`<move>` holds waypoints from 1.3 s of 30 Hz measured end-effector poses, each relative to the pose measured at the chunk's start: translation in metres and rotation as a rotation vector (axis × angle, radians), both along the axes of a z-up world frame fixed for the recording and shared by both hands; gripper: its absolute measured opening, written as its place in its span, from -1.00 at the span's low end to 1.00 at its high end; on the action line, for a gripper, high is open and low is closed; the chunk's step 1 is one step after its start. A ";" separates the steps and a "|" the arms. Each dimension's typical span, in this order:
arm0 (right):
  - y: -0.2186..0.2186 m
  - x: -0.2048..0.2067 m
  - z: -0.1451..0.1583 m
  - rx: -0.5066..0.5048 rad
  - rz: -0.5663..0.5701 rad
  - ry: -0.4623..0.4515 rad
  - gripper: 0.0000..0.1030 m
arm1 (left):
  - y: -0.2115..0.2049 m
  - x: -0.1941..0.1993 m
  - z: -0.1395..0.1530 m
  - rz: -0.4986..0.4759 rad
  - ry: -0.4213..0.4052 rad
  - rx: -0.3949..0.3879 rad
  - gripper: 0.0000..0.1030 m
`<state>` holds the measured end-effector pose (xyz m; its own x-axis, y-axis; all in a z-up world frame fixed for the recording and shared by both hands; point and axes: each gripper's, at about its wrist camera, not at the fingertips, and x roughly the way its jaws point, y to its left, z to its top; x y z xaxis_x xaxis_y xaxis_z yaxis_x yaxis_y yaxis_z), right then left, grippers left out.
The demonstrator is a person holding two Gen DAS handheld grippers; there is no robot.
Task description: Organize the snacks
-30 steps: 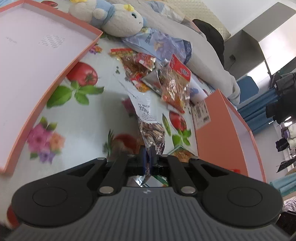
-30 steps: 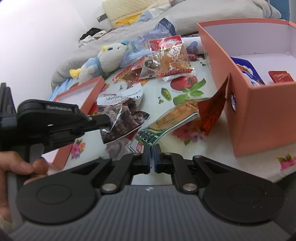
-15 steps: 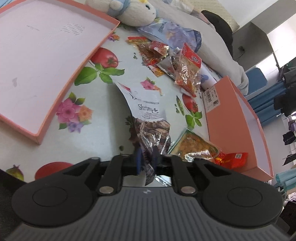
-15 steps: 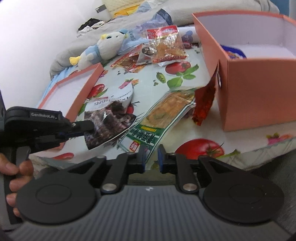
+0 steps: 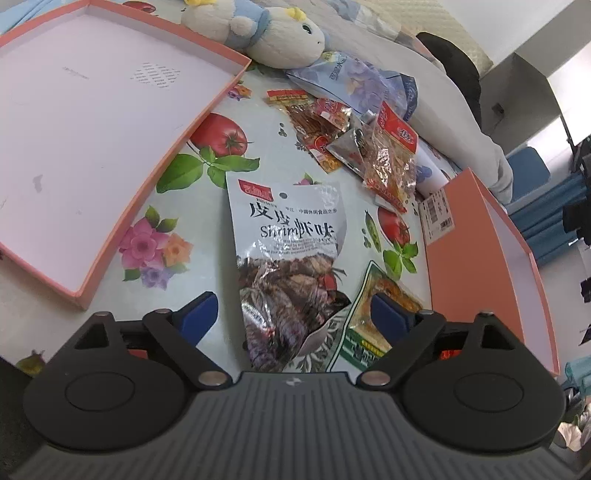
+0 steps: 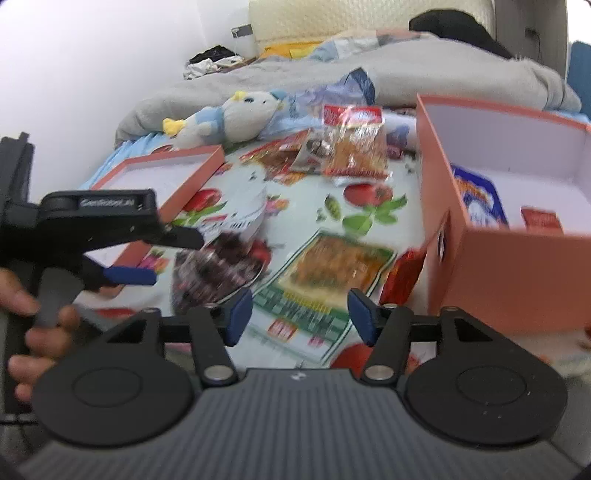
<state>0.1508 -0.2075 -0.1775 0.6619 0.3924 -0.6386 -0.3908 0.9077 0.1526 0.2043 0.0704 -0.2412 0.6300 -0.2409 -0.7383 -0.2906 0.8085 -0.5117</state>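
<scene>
The left gripper (image 5: pixel 293 314) has its jaws spread wide and opening further; the shrimp snack bag (image 5: pixel 288 258) lies flat between them on the flowered cloth (image 5: pixel 110 295), and neither blue pad presses it. The bag's lower end is cut off behind the gripper body. The right gripper (image 6: pixel 300 317) is also opening, its jaws apart over the near end of a green-bordered snack packet (image 6: pixel 325 284), with no pad touching it. That packet lies just beside the shrimp snack bag, its near corner hidden under the gripper in both views. A small red packet (image 6: pixel 404 273) leans against the near corner of the orange box (image 6: pixel 517 273), which stands at the right edge of the cloth. Inside the box a blue-and-white bag (image 6: pixel 478 203) and a red packet (image 6: pixel 541 219) show only in part, the box wall covering the rest. The box lid (image 5: pixel 92 129) lies upturned along the left edge, running out of the left wrist view. Toward the far edge sits a heap of clear and red snack packets (image 5: pixel 369 147), overlapping so that single ones are hard to separate, with a pale purple bag (image 5: pixel 362 85) behind them and a plush toy (image 5: pixel 266 33) at the far left corner. The right wrist view is blurred, so print on the packets there is unreadable. A hand (image 6: pixel 33 325) holding the left gripper's handle shows at its left border.
</scene>
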 end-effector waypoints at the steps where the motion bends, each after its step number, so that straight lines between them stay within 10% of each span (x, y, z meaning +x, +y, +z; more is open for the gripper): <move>1: 0.003 0.005 -0.001 -0.011 0.006 -0.006 0.18 | 0.000 0.003 -0.001 0.002 0.004 -0.006 0.80; 32: 0.036 0.067 -0.064 -0.141 0.050 0.037 0.74 | -0.007 0.026 -0.010 0.002 0.050 0.042 0.79; 39: 0.038 0.061 -0.060 -0.133 0.113 0.005 -0.08 | -0.013 0.029 -0.011 -0.030 0.043 0.062 0.77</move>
<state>0.2114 -0.1697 -0.2376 0.6152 0.3758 -0.6931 -0.4913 0.8703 0.0358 0.2329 0.0577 -0.2523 0.5906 -0.2126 -0.7785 -0.2861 0.8469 -0.4483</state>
